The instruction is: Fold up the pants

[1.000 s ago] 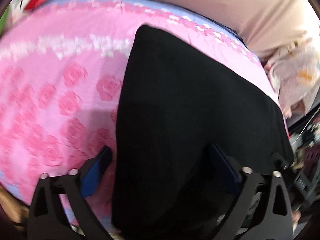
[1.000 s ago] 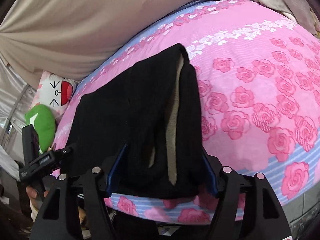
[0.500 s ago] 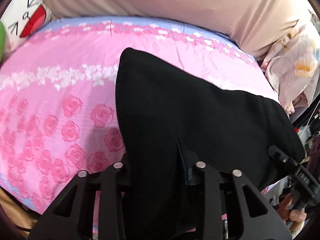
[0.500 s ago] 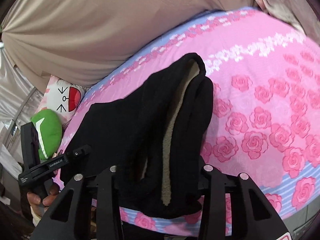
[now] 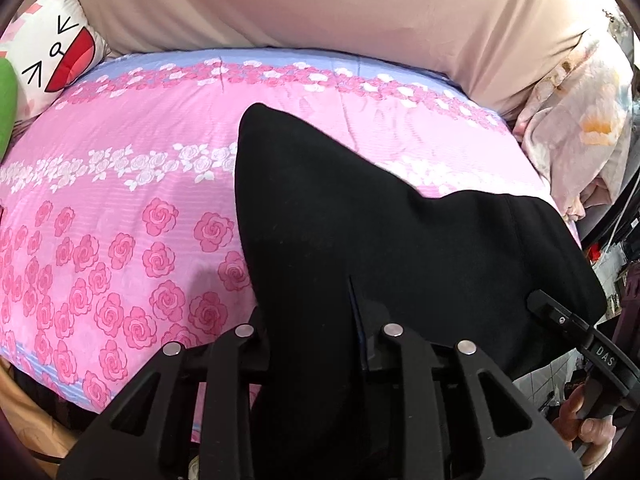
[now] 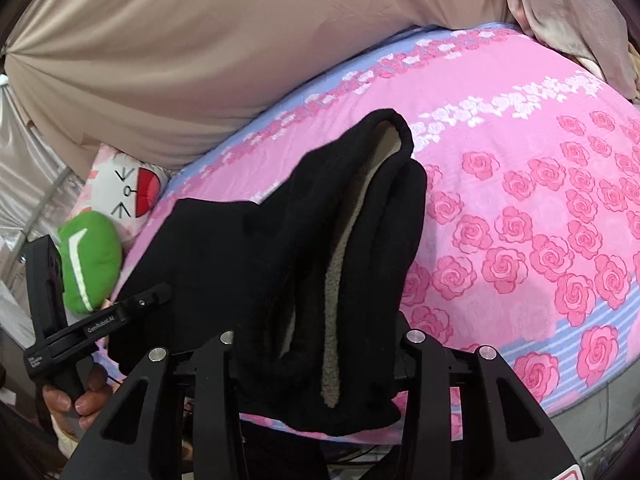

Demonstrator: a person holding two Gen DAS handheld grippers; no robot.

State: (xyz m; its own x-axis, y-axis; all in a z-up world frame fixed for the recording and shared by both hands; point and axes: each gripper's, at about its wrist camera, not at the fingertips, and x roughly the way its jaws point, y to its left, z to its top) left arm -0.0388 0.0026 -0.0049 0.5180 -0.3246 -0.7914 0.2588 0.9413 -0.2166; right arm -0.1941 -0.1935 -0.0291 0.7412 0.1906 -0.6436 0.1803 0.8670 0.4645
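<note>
With the left gripper [image 5: 316, 320] and right gripper [image 6: 316, 340] both clamping the near edge of the black fleece-lined pants [image 6: 280, 248], which are lying on the pink rose-print bedspread [image 5: 120, 200], both should probably be lifting evenly, keeping the edge taut.

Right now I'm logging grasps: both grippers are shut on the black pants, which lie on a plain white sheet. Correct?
Not quite. The sheet is pink with a rose print, as the left wrist view shows. Both grippers, left and right, are shut on the black pants.

"DAS" on right gripper [image 5: 576, 340]; "GenRobot.AI" on left gripper [image 6: 104, 322].
</note>
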